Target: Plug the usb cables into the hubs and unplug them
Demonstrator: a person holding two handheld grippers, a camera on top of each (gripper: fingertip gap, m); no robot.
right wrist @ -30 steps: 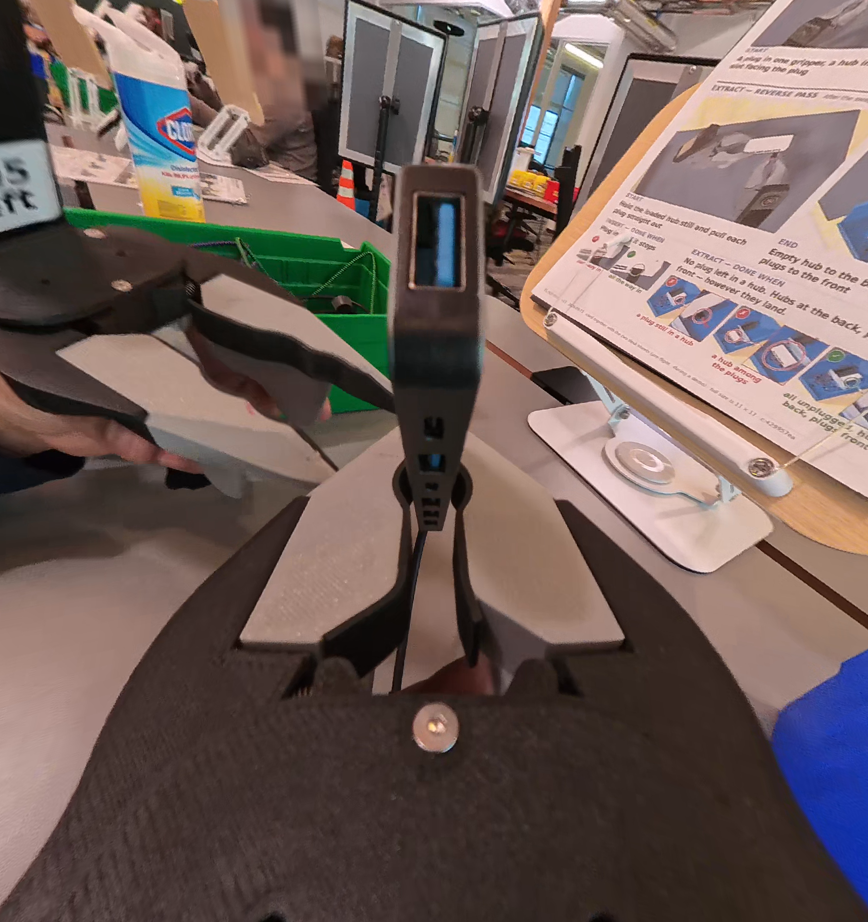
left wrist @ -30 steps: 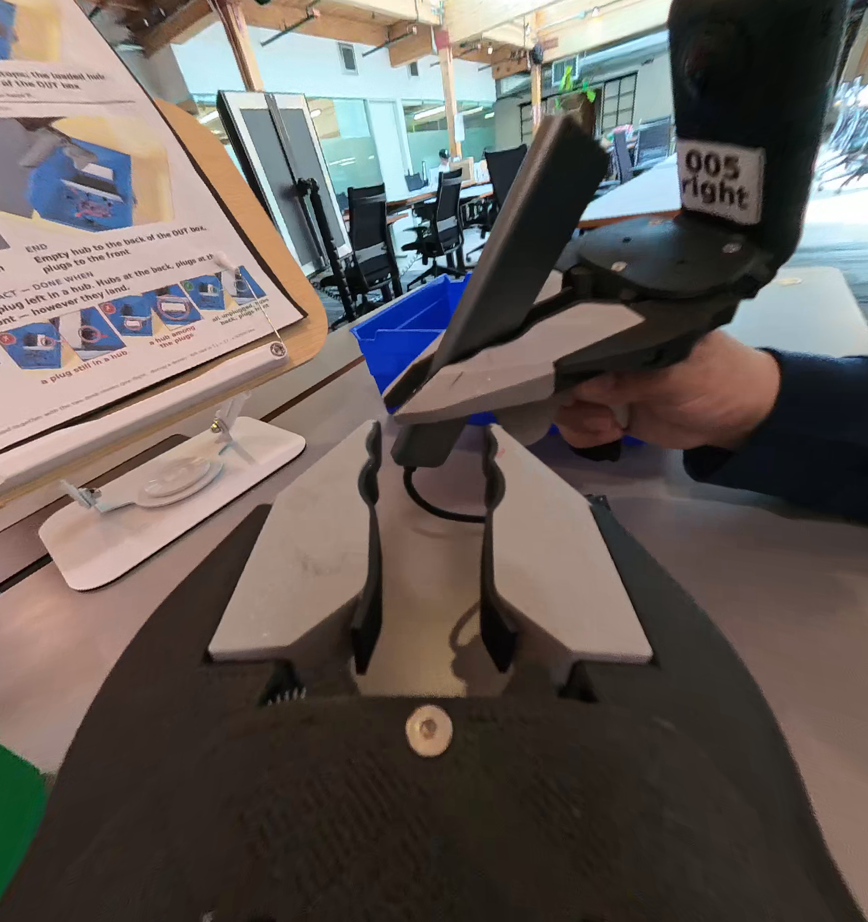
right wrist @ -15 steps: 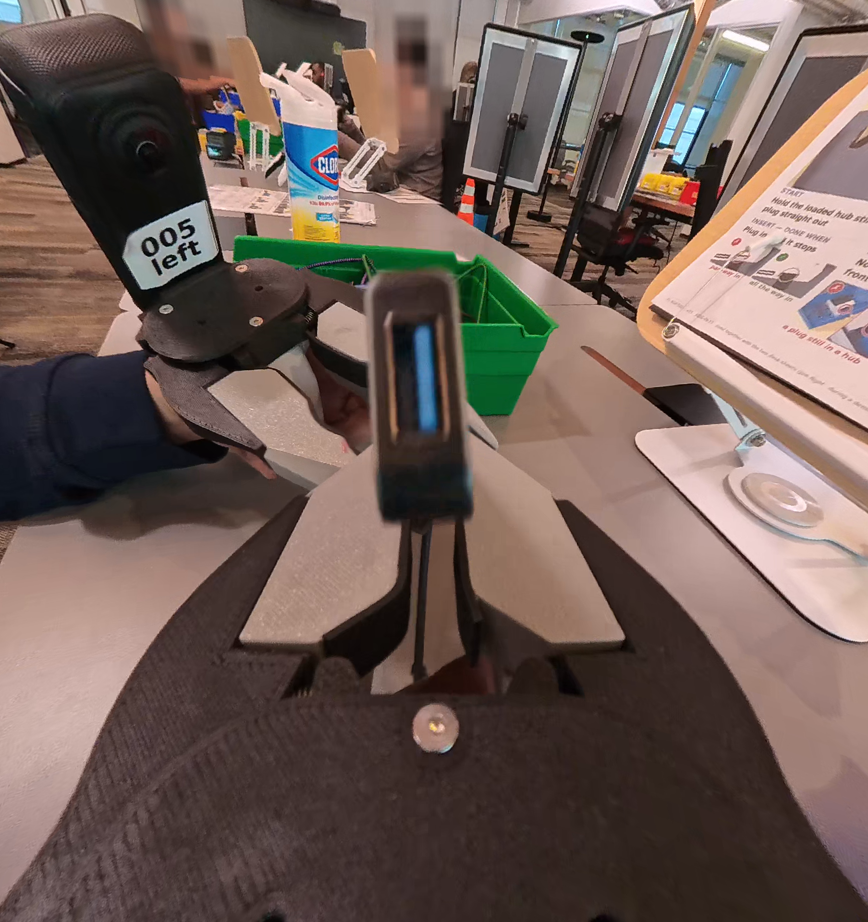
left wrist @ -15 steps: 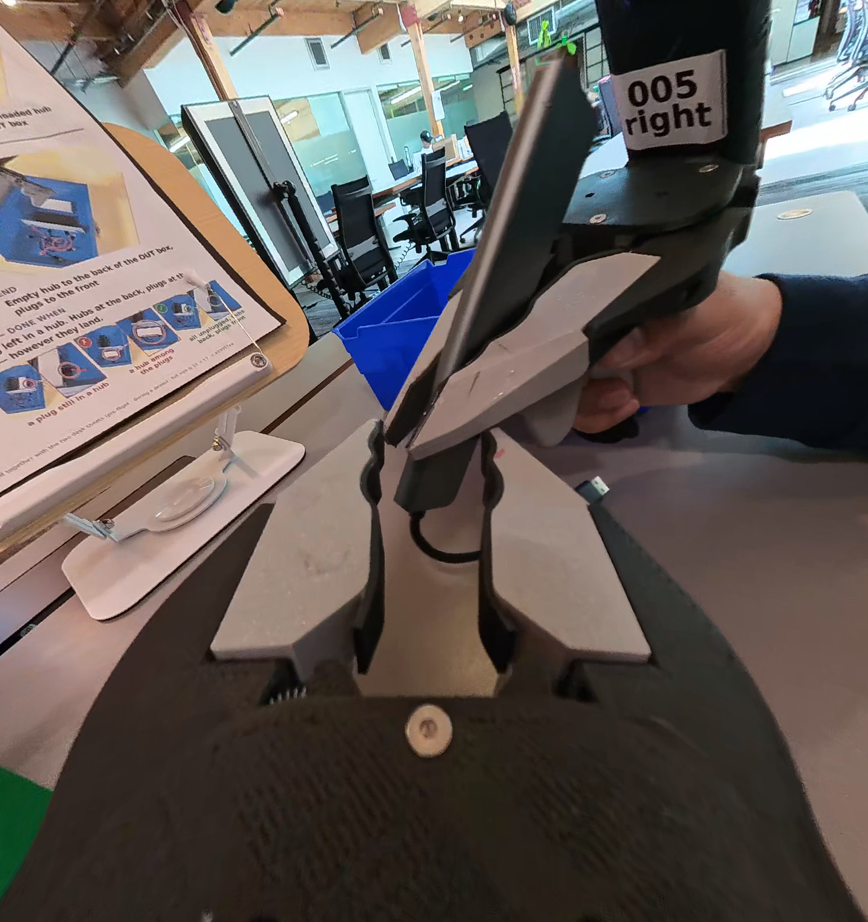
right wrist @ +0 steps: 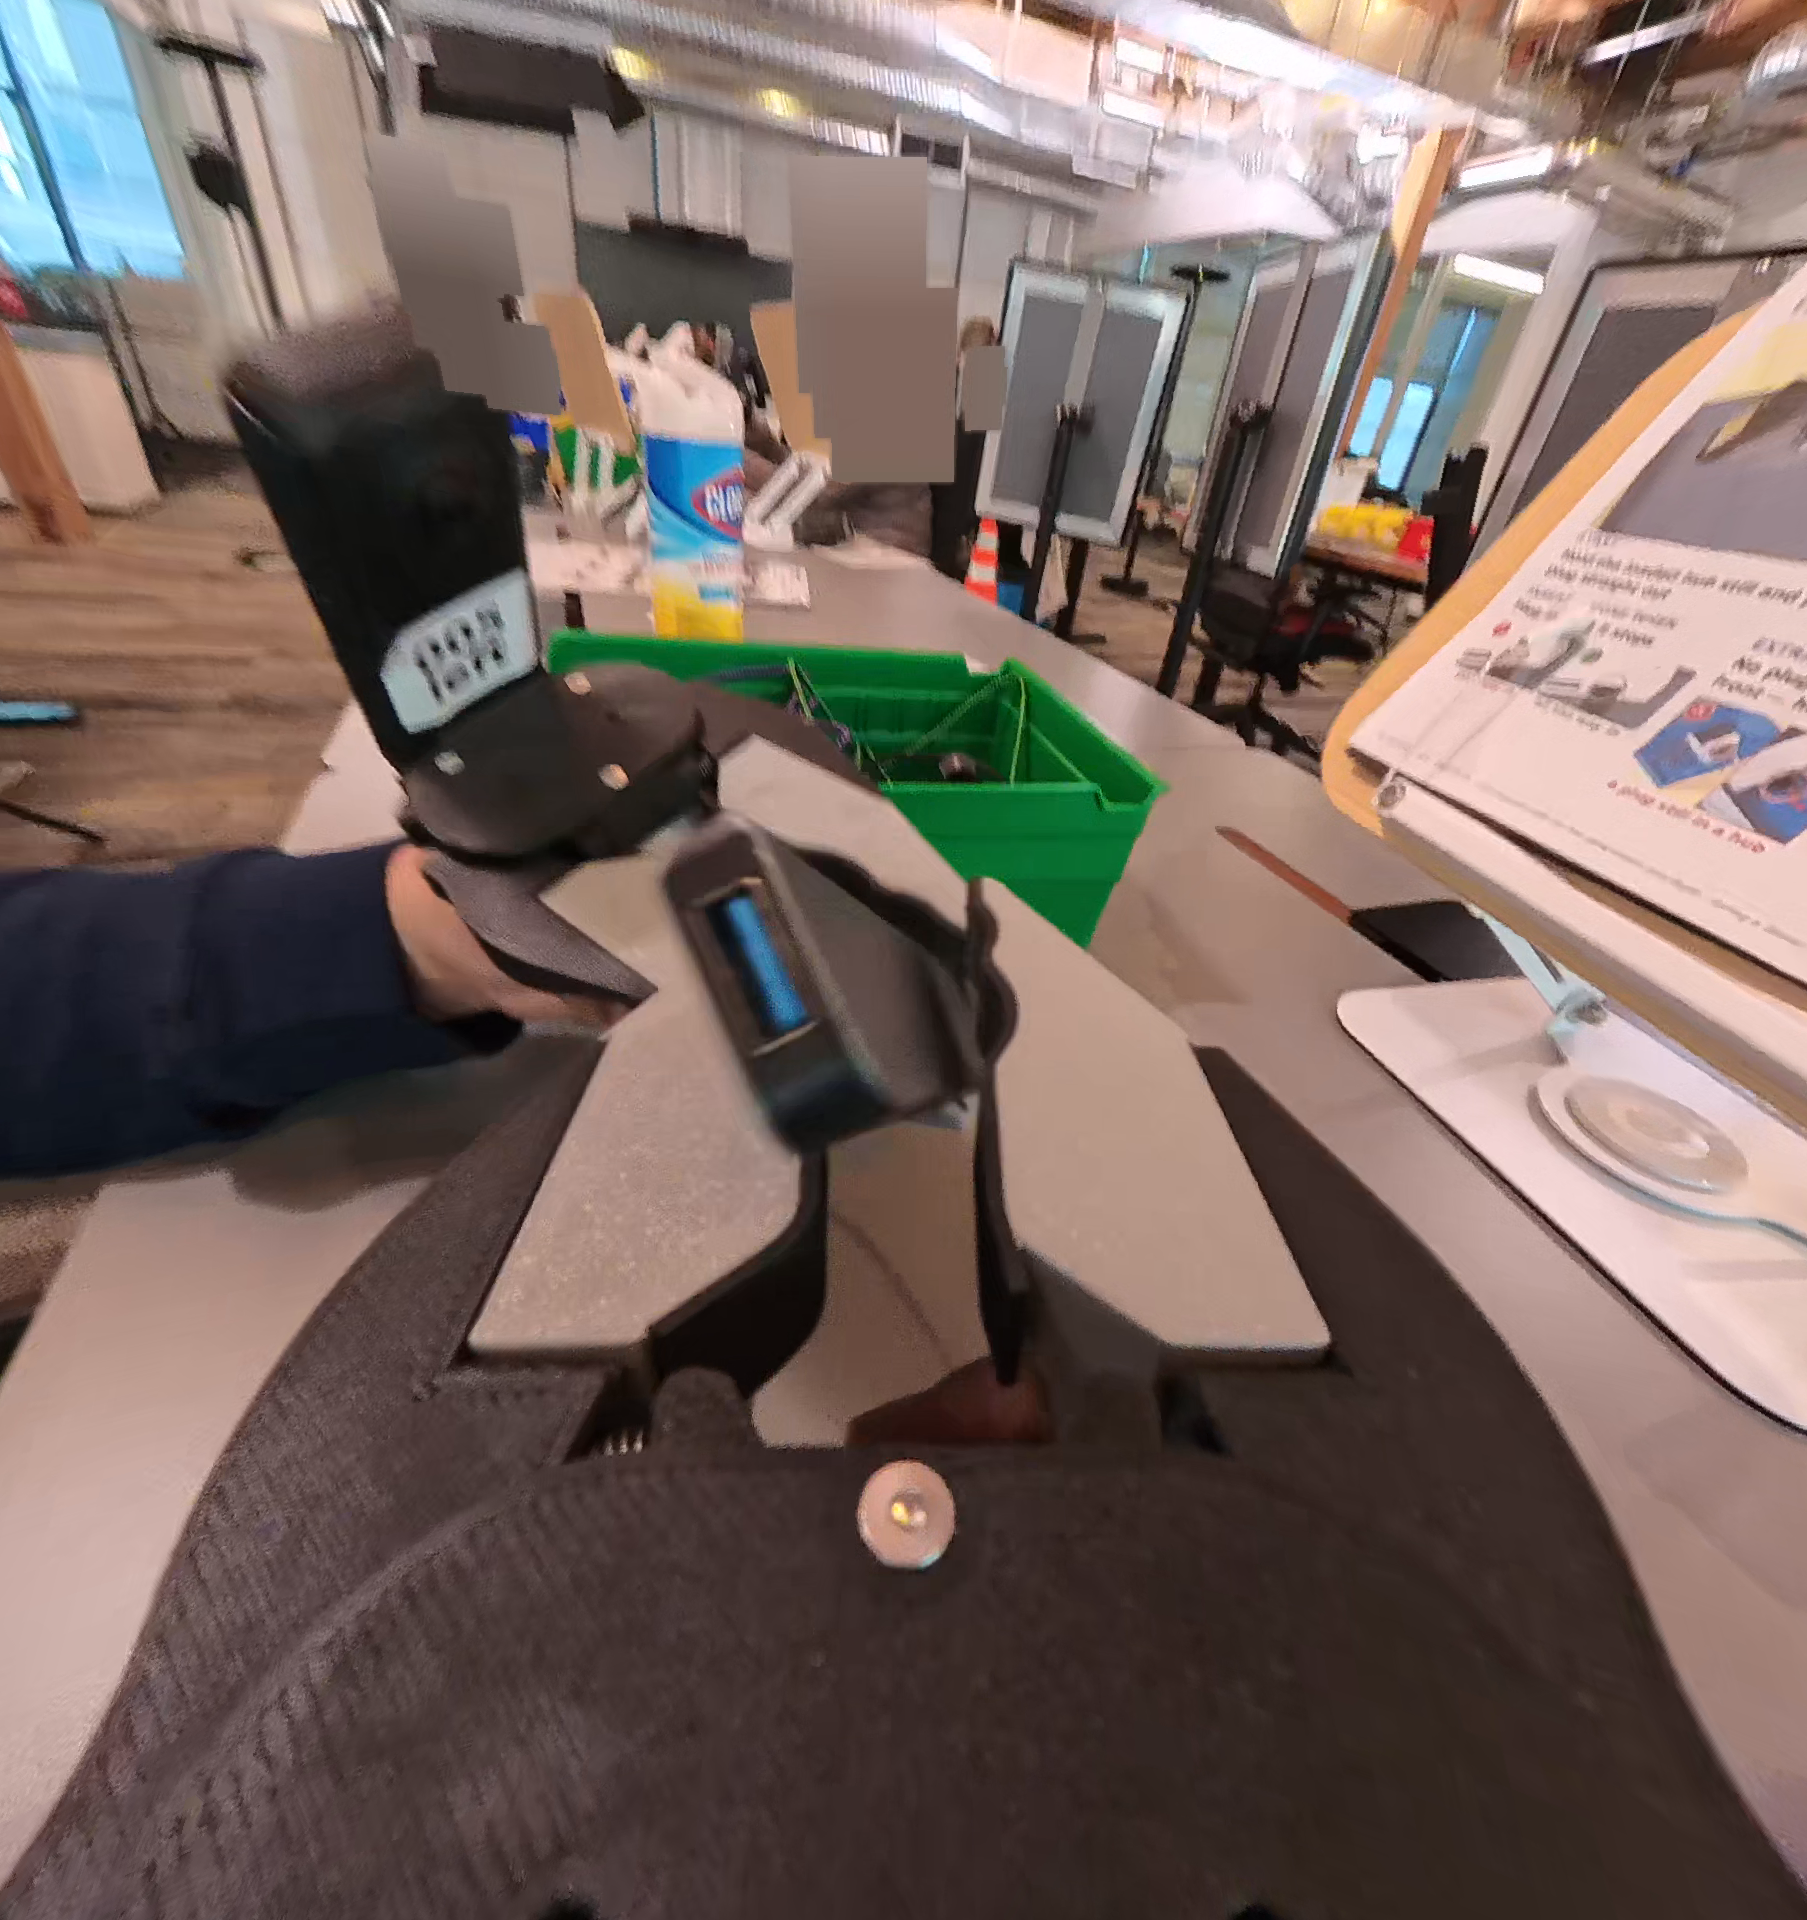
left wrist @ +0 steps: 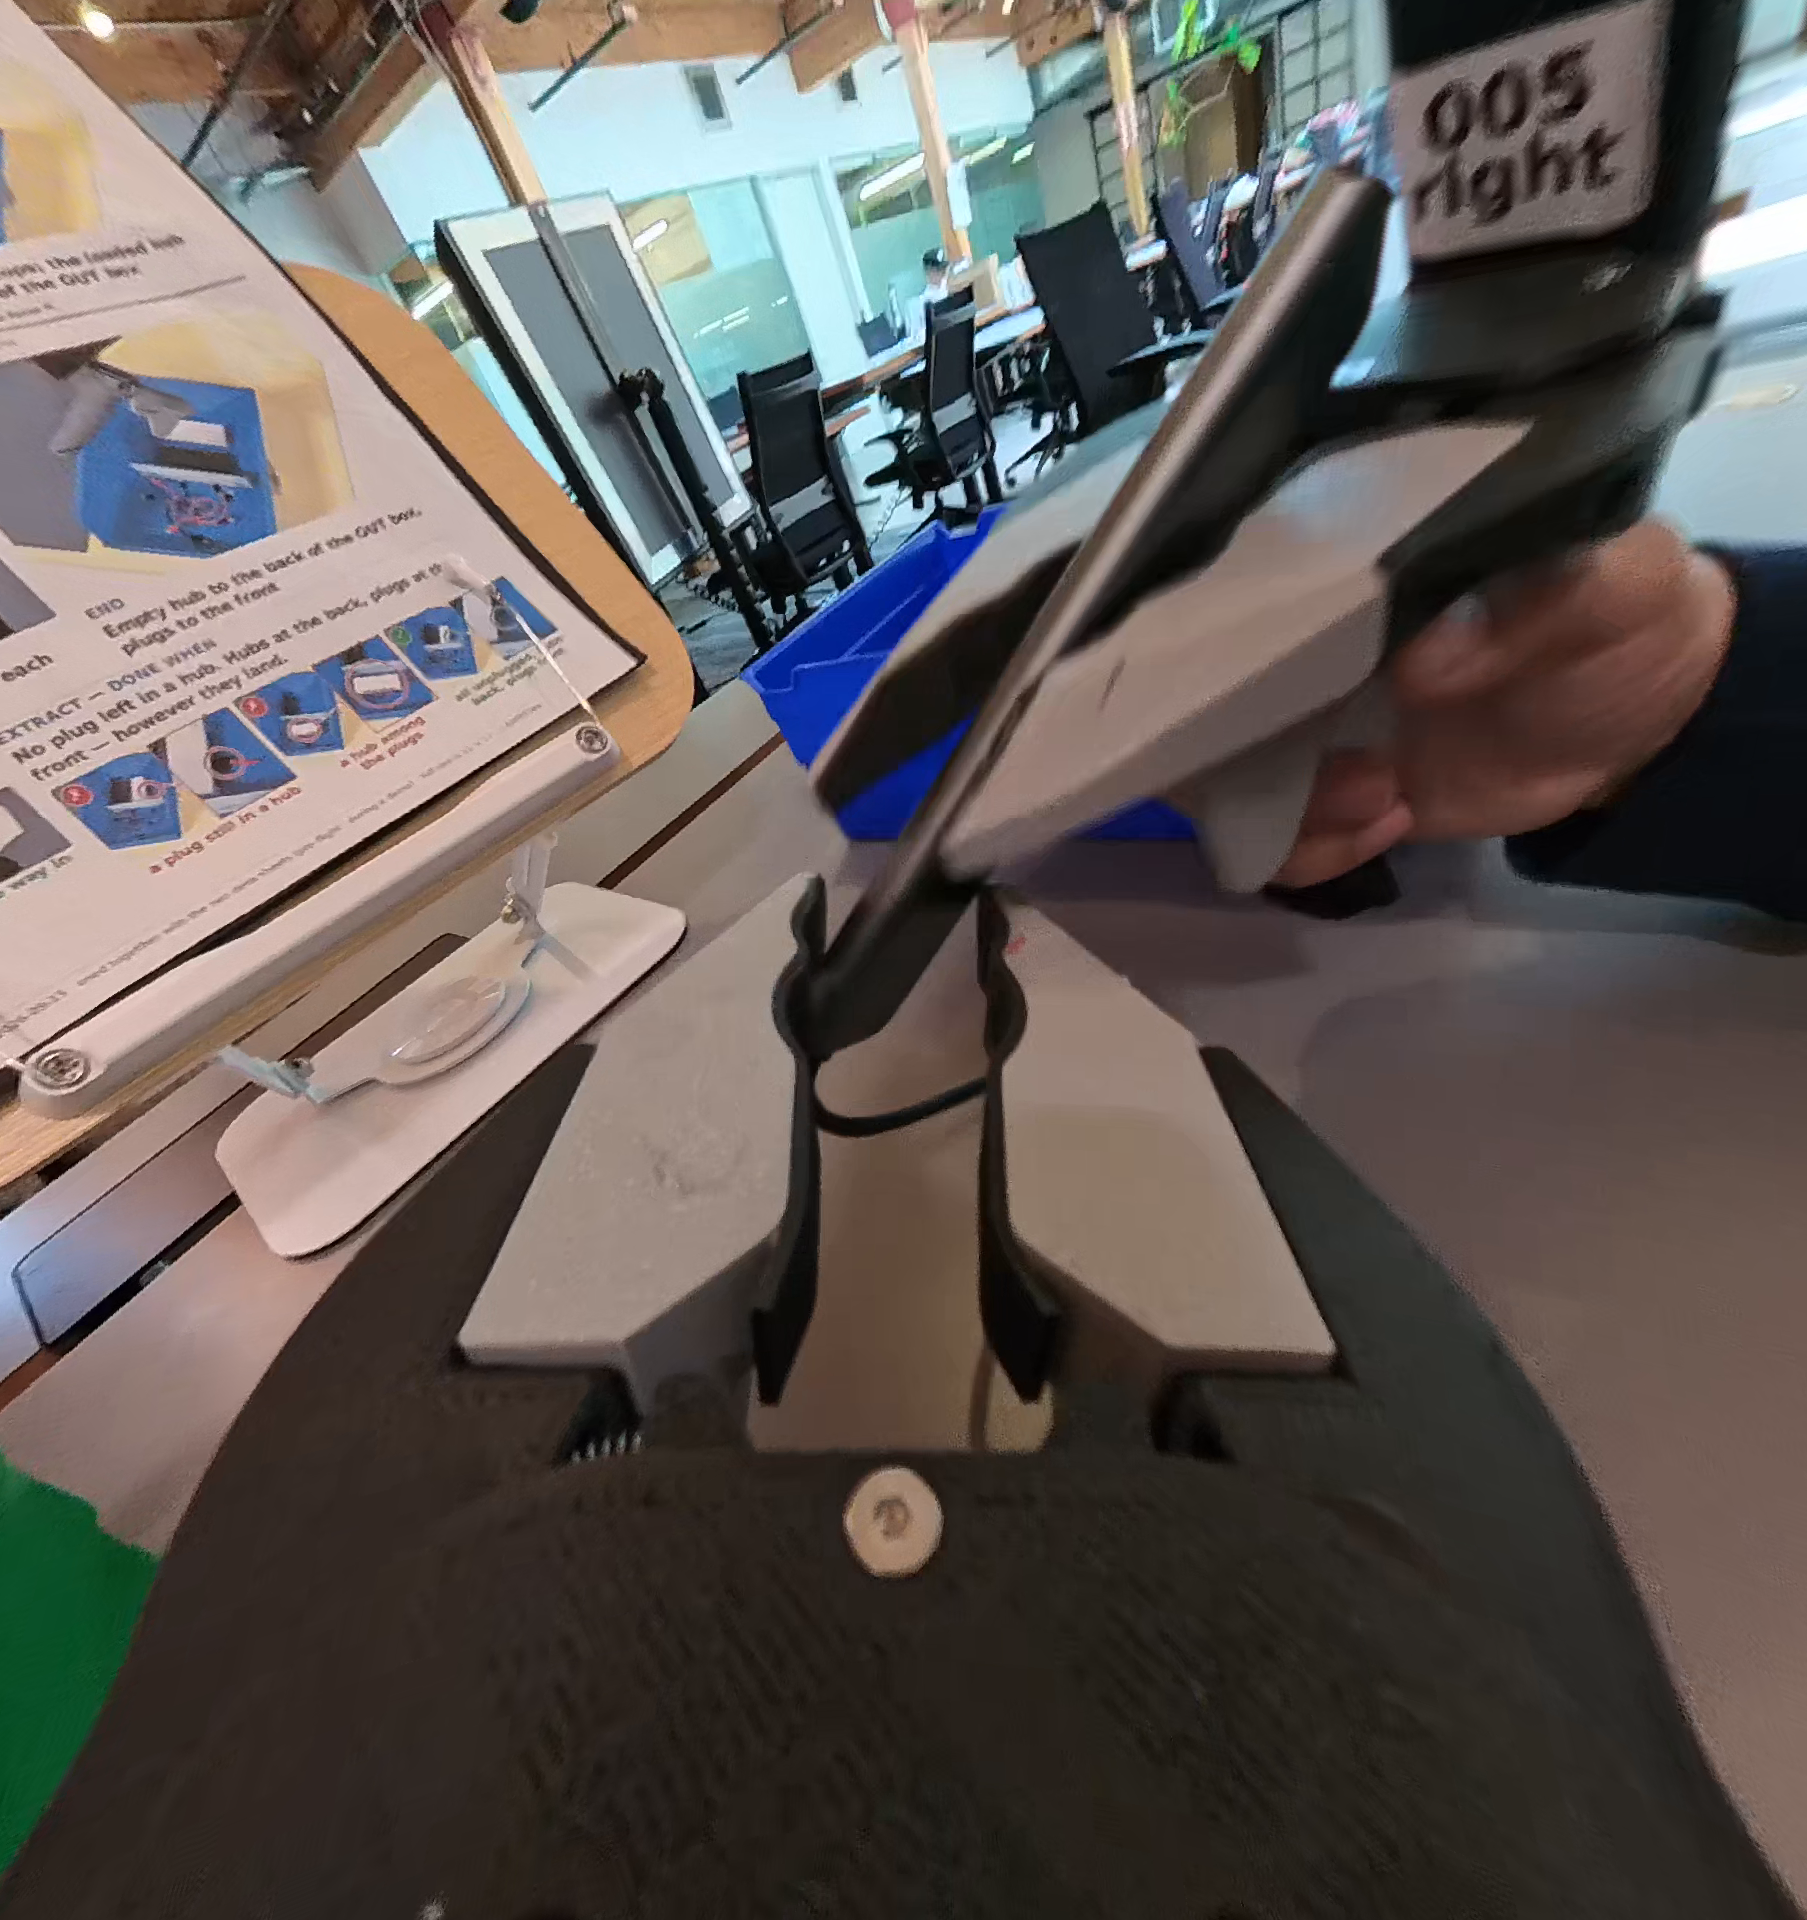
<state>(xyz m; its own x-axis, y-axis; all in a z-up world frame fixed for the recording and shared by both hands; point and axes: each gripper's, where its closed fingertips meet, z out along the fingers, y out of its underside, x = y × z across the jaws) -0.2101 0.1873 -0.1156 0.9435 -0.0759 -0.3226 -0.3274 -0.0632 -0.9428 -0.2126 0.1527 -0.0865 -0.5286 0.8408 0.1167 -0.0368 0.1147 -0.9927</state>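
L gripper point(left wrist: 894, 966) fingers apart, empty | R gripper point(right wrist: 904, 997) loosely around tilted hub point(right wrist: 805, 997), grip unclear | green bin point(right wrist: 1003, 821): cables | blue bin point(left wrist: 857, 665): contents hidden

Hub point(right wrist: 805, 997) went from upright in the right gripper point(right wrist: 904, 997) to tilted left, right gripper jaws parted wider, hub's lower end came between left gripper point(left wrist: 894, 961) fingers

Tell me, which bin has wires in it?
The green bin. Thin wires lie in its compartments, and it sits behind the left gripper. The blue bin shows none.
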